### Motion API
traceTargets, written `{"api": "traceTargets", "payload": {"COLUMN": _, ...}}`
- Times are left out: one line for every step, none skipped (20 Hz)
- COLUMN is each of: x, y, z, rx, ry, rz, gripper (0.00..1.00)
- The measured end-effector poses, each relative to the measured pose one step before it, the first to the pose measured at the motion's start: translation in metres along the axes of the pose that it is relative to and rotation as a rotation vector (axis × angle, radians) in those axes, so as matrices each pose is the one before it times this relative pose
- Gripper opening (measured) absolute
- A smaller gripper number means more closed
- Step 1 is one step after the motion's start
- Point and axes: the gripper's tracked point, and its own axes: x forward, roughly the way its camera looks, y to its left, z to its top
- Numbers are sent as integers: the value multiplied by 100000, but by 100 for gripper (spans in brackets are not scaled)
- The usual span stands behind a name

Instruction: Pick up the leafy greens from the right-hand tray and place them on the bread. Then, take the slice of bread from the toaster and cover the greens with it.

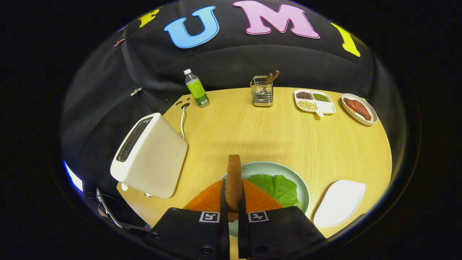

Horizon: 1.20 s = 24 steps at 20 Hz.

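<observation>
Wooden tabletop [274, 133] stretched under you. Your claw [233, 202] was clamped on the slice of bread [234, 180], both fingers pressing its faces, the slice standing on edge with its long axis pointing away from you. Directly below and just ahead lay the plate [288, 169] with the leafy greens [279, 187]. Left stood the toaster [148, 155]; right, the emptied tray [339, 204].

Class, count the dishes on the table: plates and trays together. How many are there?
4: green plate beyond the gripper, which grips bread; empty white tray beside it; divided tray and oval plate at the far edge.
</observation>
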Motion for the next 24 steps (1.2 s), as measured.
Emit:
{"api": "traceTargets", "payload": {"x": -40, "y": -441, "z": -70, "rx": 179, "ry": -757, "rz": -23, "gripper": 15}}
{"api": "traceTargets", "payload": {"x": -35, "y": -437, "z": -397, "rx": -362, "ry": 12, "rz": -235, "gripper": 15}}
{"api": "traceTargets", "payload": {"x": -70, "y": -569, "z": -348, "rx": -1181, "ry": 221, "rz": -779, "gripper": 18}}
{"api": "traceTargets", "payload": {"x": 147, "y": -753, "z": -451, "rx": -1778, "ry": 288, "rz": -1570, "gripper": 20}}
{"api": "traceTargets", "payload": {"x": -179, "y": -863, "z": -461, "rx": -2304, "ry": 596, "rz": -2013, "gripper": 26}}
{"api": "traceTargets", "payload": {"x": -237, "y": -801, "z": -612, "rx": -1975, "ry": 538, "rz": -1746, "gripper": 32}}
{"api": "traceTargets", "payload": {"x": 4, "y": -509, "z": -299, "rx": -1447, "ry": 399, "rz": -1457, "gripper": 38}}
{"api": "traceTargets", "payload": {"x": 238, "y": -520, "z": -268, "rx": -1570, "ry": -300, "rz": -1787, "gripper": 46}}
{"api": "traceTargets", "payload": {"x": 136, "y": -532, "z": -130, "rx": -1611, "ry": -282, "rz": -1838, "gripper": 54}}
{"api": "traceTargets", "payload": {"x": 179, "y": -271, "z": -509, "rx": -1643, "ry": 1452, "rz": -739, "gripper": 67}}
{"api": "traceTargets", "payload": {"x": 37, "y": -129, "z": -432, "rx": -1674, "ry": 1761, "rz": -267, "gripper": 80}}
{"api": "traceTargets", "payload": {"x": 8, "y": -254, "z": -272, "rx": -1986, "ry": 569, "rz": -820, "gripper": 85}}
{"api": "traceTargets", "payload": {"x": -342, "y": -323, "z": 131, "rx": -2286, "ry": -887, "rz": -1396, "gripper": 97}}
{"api": "traceTargets", "payload": {"x": -95, "y": -70, "z": 269, "rx": -1921, "ry": -1737, "rz": -741, "gripper": 100}}
{"api": "traceTargets", "payload": {"x": -476, "y": 9, "z": 322, "rx": -1477, "ry": -1886, "rz": -327, "gripper": 100}}
{"api": "traceTargets", "payload": {"x": -518, "y": 97, "z": 340, "rx": -1293, "ry": -2169, "rz": -452, "gripper": 100}}
{"api": "traceTargets", "payload": {"x": -548, "y": 7, "z": 535, "rx": -1395, "ry": -2527, "rz": -572, "gripper": 100}}
{"api": "traceTargets", "payload": {"x": -582, "y": -19, "z": 693, "rx": -1706, "ry": -3183, "rz": -1069, "gripper": 100}}
{"api": "traceTargets", "payload": {"x": -564, "y": -53, "z": 740, "rx": -1324, "ry": -3024, "rz": -972, "gripper": 100}}
{"api": "traceTargets", "payload": {"x": -557, "y": 134, "z": 835, "rx": -921, "ry": -3204, "rz": -100, "gripper": 100}}
{"api": "traceTargets", "payload": {"x": -484, "y": -1, "z": 960, "rx": -872, "ry": -3451, "rz": -565, "gripper": 99}}
{"api": "traceTargets", "payload": {"x": -547, "y": -201, "z": 990, "rx": -781, "ry": -3249, "rz": -839, "gripper": 99}}
{"api": "traceTargets", "payload": {"x": -561, "y": -146, "z": 972, "rx": -630, "ry": -3110, "rz": -693, "gripper": 99}}
{"api": "traceTargets", "payload": {"x": -571, "y": -144, "z": 1110, "rx": -228, "ry": -3133, "rz": -441, "gripper": 99}}
